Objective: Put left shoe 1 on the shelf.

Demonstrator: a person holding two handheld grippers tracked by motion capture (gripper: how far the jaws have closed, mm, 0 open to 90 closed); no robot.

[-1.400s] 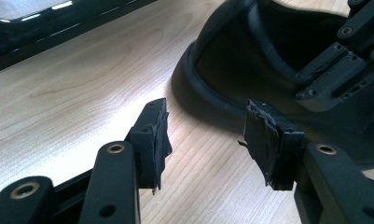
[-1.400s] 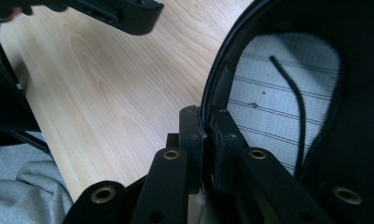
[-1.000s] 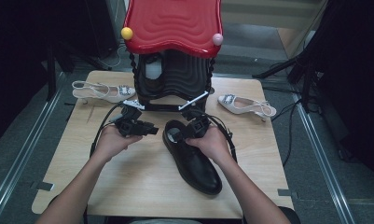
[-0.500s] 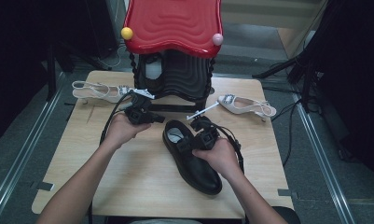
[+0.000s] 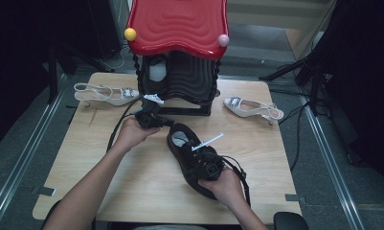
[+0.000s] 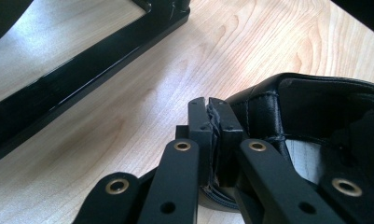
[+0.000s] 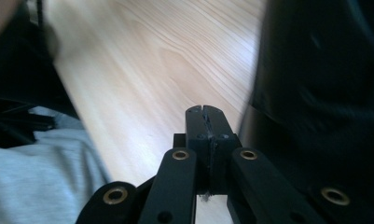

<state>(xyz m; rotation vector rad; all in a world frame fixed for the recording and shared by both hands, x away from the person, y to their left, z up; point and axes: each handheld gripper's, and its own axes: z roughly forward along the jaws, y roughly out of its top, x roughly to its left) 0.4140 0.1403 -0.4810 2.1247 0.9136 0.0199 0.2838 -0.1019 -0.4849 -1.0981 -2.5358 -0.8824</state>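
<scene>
Nearest the tabletop's (image 5: pixel 132 191) front edge, the right gripper (image 5: pixel 208 165) sits over the toe half of the black leather shoe (image 5: pixel 192 158), the hand (image 5: pixel 226 186) behind it close to that front edge. In the right gripper view its jaws are pressed together with nothing between them, the dark shoe blurred just to their side over pale wood.

The shoe lies a little right of the tabletop's middle, toe toward the front edge and open heel end toward the back.

At that heel end is the left gripper (image 5: pixel 166 123), held by the left hand (image 5: pixel 132 133), which comes in from the left side. In the left gripper view the jaws are closed on the stitched rim of the shoe's collar (a thin fold of leather shows squeezed between them).

Farther back, against the tabletop's rear edge, stands a black ribbed stand (image 5: pixel 185 81) under a red wavy top (image 5: pixel 177 24). A pale slingback heel (image 5: pixel 106 93) lies near the back left corner, and its match (image 5: pixel 252 108) lies toward the back right corner, both well apart from the black shoe.
</scene>
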